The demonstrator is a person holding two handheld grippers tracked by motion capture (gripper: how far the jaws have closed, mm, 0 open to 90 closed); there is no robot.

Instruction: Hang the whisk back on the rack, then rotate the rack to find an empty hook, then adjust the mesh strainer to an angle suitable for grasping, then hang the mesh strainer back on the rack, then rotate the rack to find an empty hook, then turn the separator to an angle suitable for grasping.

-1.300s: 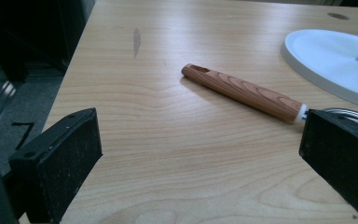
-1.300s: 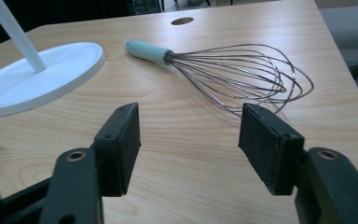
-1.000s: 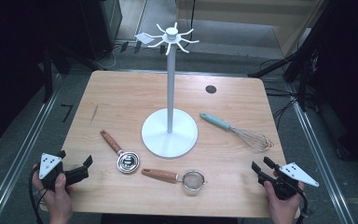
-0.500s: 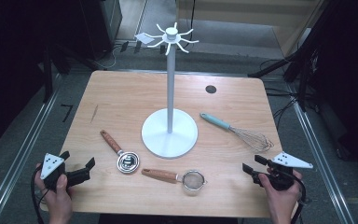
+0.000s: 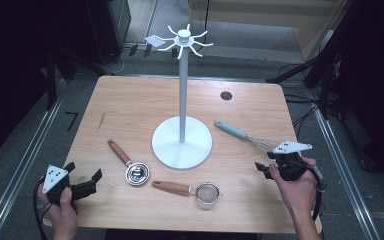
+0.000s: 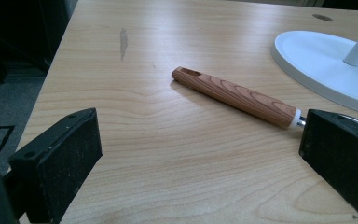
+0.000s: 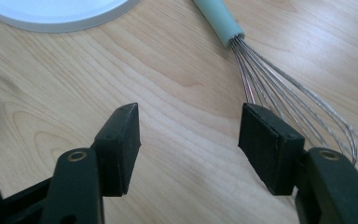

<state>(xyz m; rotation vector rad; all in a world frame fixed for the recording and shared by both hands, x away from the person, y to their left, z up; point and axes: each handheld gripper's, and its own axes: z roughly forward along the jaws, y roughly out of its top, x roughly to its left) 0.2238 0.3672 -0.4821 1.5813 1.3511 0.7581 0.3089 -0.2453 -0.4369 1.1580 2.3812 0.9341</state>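
Nearest the person, the right gripper point(image 5: 265, 169) hangs over the right front part of the worktop point(image 5: 130, 105), its jaws parted with bare wood between them; they have just been closing a little and hold nothing. The whisk point(image 7: 261, 79) lies just ahead of them and slightly to their right — its wire loops fan out beside the right jaw, apart from it, while the teal handle points away toward the stand base point(image 7: 56, 11). Its long axis therefore runs roughly along the gripper's line of sight, and this hand is by far the nearer one. I judge that the coming move depends on sliding the jaws sideways over the wires or forward to the handle.

The left gripper point(image 5: 82, 180) sits at the left front edge, jaws spread wide and empty, a wooden-handled scoop point(image 6: 237, 95) ahead of it. Its metal cup point(image 5: 137, 173) holds nothing I can identify. Beside it, the mesh strainer point(image 5: 207, 192) looks empty. Farther back rises the white stand point(image 5: 182, 90), its hooks bare.
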